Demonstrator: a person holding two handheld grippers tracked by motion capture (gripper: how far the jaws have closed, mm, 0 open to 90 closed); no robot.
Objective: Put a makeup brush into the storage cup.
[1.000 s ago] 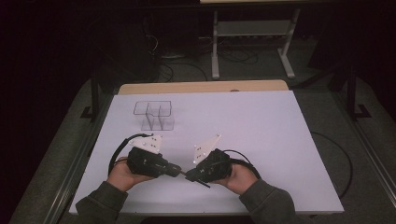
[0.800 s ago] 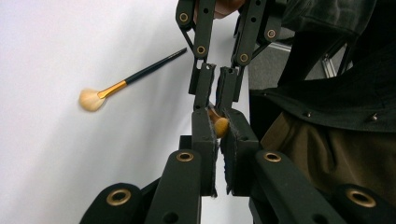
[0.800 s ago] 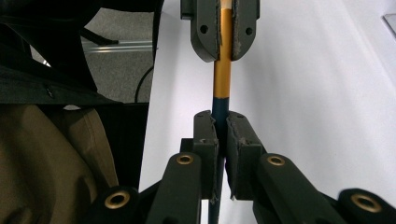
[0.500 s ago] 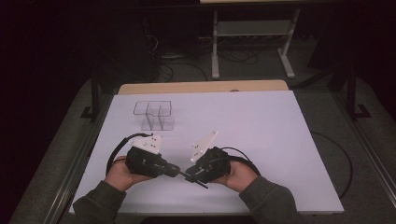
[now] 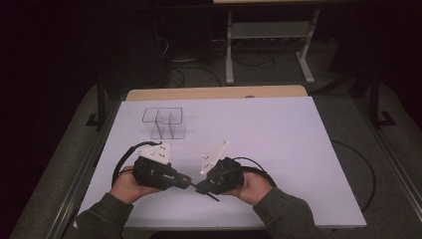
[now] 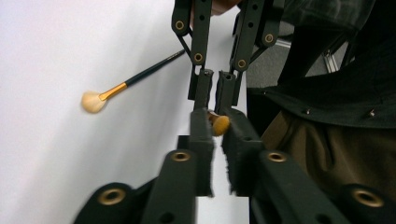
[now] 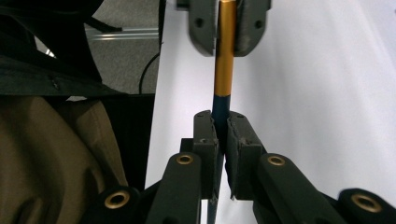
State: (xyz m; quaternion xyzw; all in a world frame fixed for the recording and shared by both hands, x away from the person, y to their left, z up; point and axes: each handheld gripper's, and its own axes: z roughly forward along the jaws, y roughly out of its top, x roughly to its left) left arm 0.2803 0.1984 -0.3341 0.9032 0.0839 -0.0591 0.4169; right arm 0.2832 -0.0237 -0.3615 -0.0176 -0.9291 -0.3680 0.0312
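We had both tongs on one brush (image 7: 225, 60): right gripper (image 7: 222, 126) clenched on dark handle, left gripper (image 6: 218, 126) clenched on gold ferrule. Brush hung between grippers above table's (image 5: 278, 144) near edge. Second brush (image 6: 126, 86) lay at 10 o'clock. Judged: loosen one grip before pulling apart.

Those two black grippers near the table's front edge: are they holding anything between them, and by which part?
Yes, one thin brush. The left gripper pinches its gold metal collar; the right gripper clamps the dark handle just behind it.
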